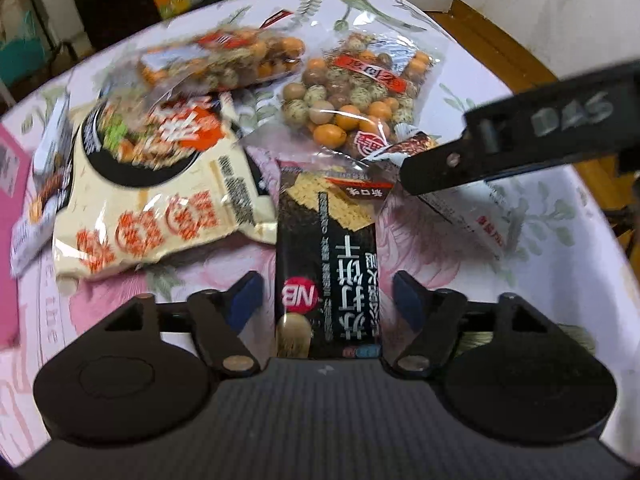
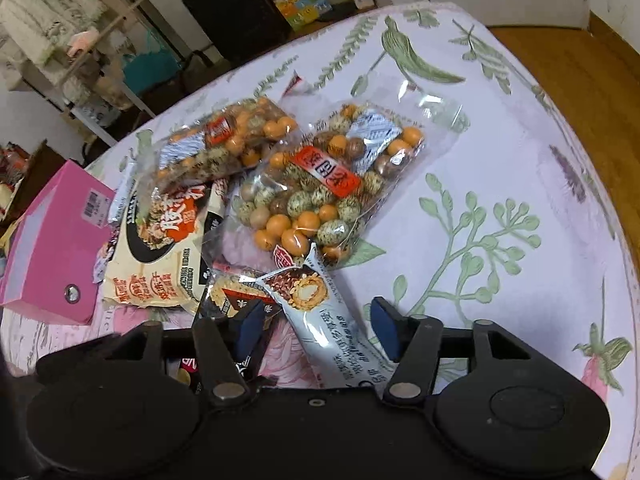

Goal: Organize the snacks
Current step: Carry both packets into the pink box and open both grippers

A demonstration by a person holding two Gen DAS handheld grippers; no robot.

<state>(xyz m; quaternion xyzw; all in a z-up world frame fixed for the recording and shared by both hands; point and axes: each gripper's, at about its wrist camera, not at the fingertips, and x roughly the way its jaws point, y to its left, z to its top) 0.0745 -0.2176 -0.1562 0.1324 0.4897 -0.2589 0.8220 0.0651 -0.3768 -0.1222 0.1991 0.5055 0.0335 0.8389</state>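
A black cracker pack (image 1: 328, 264) lies flat on the floral tablecloth, between the blue pads of my left gripper (image 1: 328, 300). The jaws stand apart with a gap on each side of the pack. A silver-white chocolate roll bar (image 2: 332, 320) lies slanted between the pads of my right gripper (image 2: 320, 328), which is also open and not pressing on it. In the left wrist view one black finger (image 1: 492, 148) of the right gripper reaches in from the right over that bar (image 1: 472, 216). The cracker pack (image 2: 236, 300) shows partly under the right gripper's left finger.
Two clear bags of coated nuts (image 2: 328, 192) (image 2: 228, 140) and a cream snack bag (image 2: 160, 252) lie piled behind. A pink box (image 2: 52, 248) stands at the left. A small white pack (image 1: 36, 200) lies at the far left. The table's edge (image 2: 624, 272) curves round on the right.
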